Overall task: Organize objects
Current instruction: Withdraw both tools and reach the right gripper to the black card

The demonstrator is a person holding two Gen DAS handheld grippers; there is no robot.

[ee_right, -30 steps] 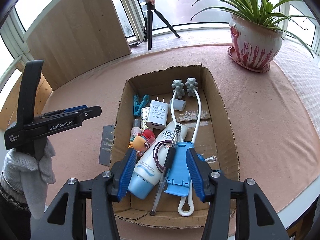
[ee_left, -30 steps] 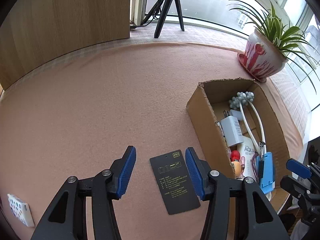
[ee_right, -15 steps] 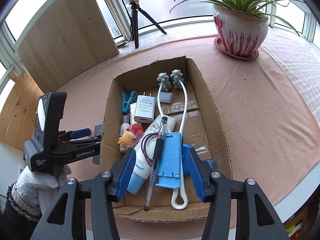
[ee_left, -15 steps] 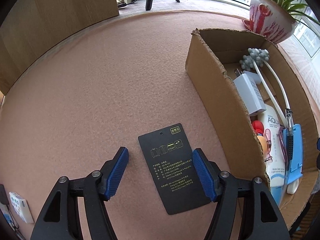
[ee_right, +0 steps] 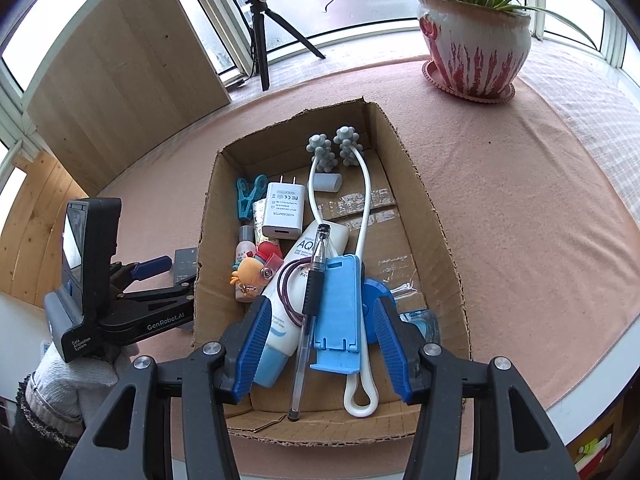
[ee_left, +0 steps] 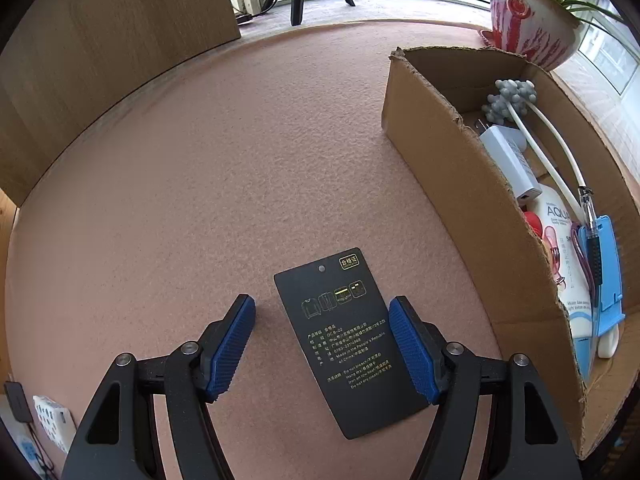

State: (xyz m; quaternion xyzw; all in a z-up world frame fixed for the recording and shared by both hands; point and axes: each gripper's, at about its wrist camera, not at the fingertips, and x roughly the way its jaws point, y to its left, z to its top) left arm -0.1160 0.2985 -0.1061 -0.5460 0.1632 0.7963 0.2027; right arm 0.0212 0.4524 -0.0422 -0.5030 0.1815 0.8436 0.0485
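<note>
A black card (ee_left: 348, 340) with gold print lies flat on the pink cloth, left of the cardboard box (ee_left: 460, 184). My left gripper (ee_left: 322, 308) points down over the card. Its jaws are opening and straddle the card's sides, with no pad pressing on it. The right wrist view shows one blue fingertip (ee_right: 154, 266) of that gripper beside the card (ee_right: 185, 262). My right gripper (ee_right: 320, 320) hovers open over the box (ee_right: 424, 200), holding nothing. Inside lie a white charger (ee_right: 282, 212), a lotion tube (ee_right: 280, 312), a pen (ee_right: 312, 296), a blue phone stand (ee_right: 340, 304) and a white massager (ee_right: 362, 184).
A potted plant (ee_right: 474, 48) stands on the cloth behind the box, at the right. A tripod (ee_right: 262, 40) and a wooden panel (ee_right: 120, 72) rise at the back. A gloved hand (ee_right: 72, 376) holds the left gripper. The table edge runs near the box's front.
The left gripper has come down closer to the black card and its jaws have spread wider around it. The right gripper has stayed over the box, with a slight roll.
</note>
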